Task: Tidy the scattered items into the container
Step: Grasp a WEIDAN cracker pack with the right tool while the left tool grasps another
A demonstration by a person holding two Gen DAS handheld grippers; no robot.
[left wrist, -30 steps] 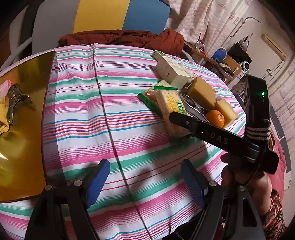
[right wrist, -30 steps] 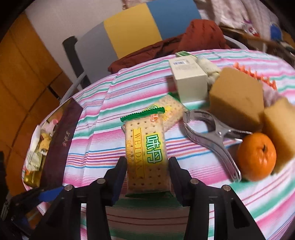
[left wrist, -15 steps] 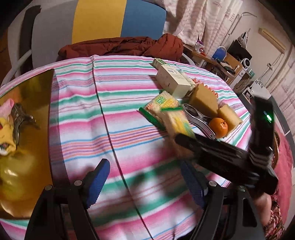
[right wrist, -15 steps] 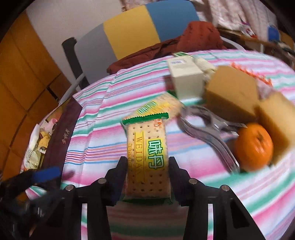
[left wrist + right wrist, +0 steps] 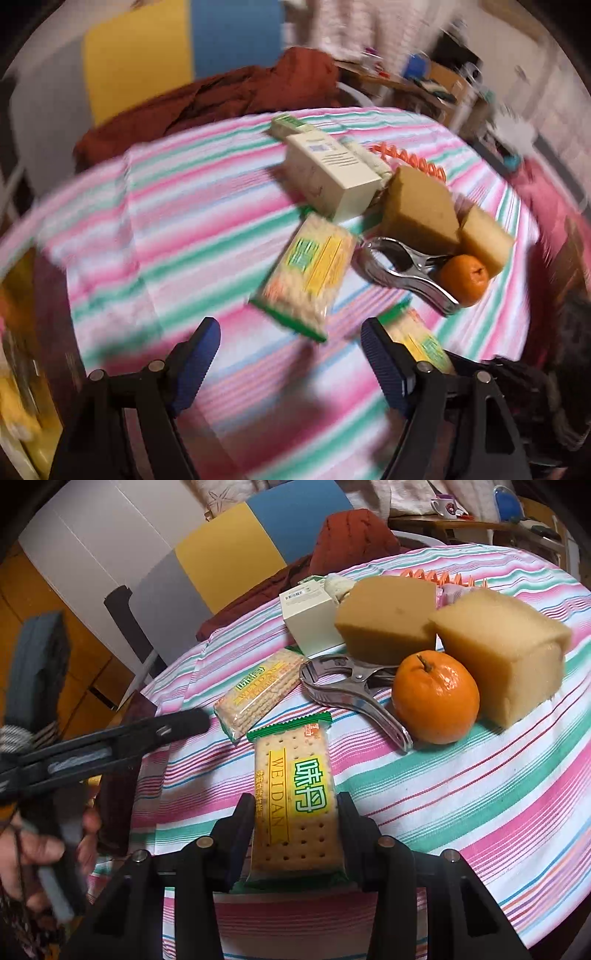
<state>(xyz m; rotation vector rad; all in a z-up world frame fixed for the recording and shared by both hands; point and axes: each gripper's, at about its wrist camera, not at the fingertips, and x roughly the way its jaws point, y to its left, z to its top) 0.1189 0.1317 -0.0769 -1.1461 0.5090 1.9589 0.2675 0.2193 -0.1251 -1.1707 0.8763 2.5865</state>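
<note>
Crackers inside the held packet [image 5: 295,805] are brittle, so its flat long sides are the safest hold; the right gripper [image 5: 295,827] is clamped there, lifted near the orange [image 5: 436,698]. Left gripper [image 5: 291,354] stands apart, empty. Only the left view, blurred, shows the second packet [image 5: 306,273] directly ahead of it.

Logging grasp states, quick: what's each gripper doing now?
Left gripper: open, holding nothing.
Right gripper: closed on the cracker packet.
</note>
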